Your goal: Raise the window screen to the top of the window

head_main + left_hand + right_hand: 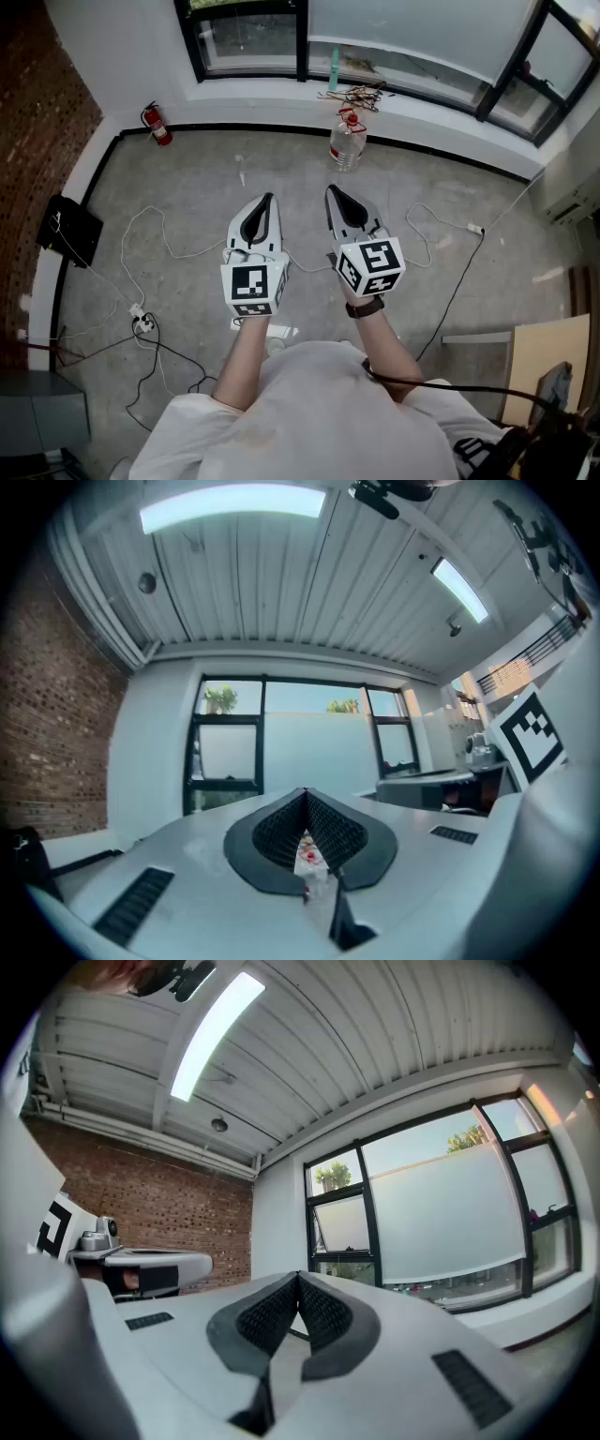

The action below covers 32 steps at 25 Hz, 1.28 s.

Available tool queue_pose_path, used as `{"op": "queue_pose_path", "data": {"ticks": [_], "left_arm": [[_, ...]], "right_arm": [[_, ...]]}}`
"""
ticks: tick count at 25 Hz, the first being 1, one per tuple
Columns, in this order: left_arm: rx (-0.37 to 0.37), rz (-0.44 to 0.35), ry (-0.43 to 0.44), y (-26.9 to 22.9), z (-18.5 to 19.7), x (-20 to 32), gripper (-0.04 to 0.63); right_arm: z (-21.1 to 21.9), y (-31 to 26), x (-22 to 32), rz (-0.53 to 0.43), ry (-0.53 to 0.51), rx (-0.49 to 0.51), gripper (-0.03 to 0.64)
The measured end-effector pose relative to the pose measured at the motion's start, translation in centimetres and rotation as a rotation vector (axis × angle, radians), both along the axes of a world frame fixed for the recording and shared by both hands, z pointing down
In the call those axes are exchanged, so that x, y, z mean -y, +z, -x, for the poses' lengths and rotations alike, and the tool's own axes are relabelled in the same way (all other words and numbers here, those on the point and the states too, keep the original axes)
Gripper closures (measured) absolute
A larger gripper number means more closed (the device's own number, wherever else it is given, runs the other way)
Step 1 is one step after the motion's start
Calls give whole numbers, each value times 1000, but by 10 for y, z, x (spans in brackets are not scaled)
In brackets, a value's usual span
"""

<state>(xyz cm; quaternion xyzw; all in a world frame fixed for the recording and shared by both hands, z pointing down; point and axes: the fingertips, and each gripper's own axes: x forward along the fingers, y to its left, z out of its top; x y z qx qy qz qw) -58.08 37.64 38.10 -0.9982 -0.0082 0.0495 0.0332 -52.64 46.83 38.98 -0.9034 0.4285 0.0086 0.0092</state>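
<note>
Two grippers are out in front of me and neither has anything in it: my left gripper (268, 202) and my right gripper (332, 193) both have their jaws pressed fully together, hovering over the bare floor (187, 187) in the middle of the head view. The window screen (450, 1213) is well apart from them. It is a pale sheet covering the wide middle pane of the window (302, 37) along the top of that view, and its bottom edge (459, 1272) hangs low, just above the sill. It looks light and flexible, likely to crease or skew if I pull one corner, so I would pinch the stiffer bottom edge near its middle. A water bottle (347, 142) stands on the floor below it.
</note>
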Motion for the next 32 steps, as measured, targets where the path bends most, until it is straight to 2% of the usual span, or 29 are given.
{"op": "queue_pose_path", "data": {"ticks": [3,8,14,20,23,32], "left_arm": [[59,34,69,15,-8,-25,595],[18,1,51,7,-1,-51,595],[60,16,111,18,-17,-80,595],[47,8,202,25,-38,-132,595],[56,26,259,29,-50,-178,595],[65,26,462,51,-83,-359,595]], "right_arm": [[-4,1,-10,9,12,-12,620],[-3,7,-43,11,49,-14,620],[-16,15,-82,-12,136,9,620],[-33,26,-134,-28,216,31,620],[-35,27,-183,-21,264,26,620],[-39,42,-370,9,477,25,620]]}}
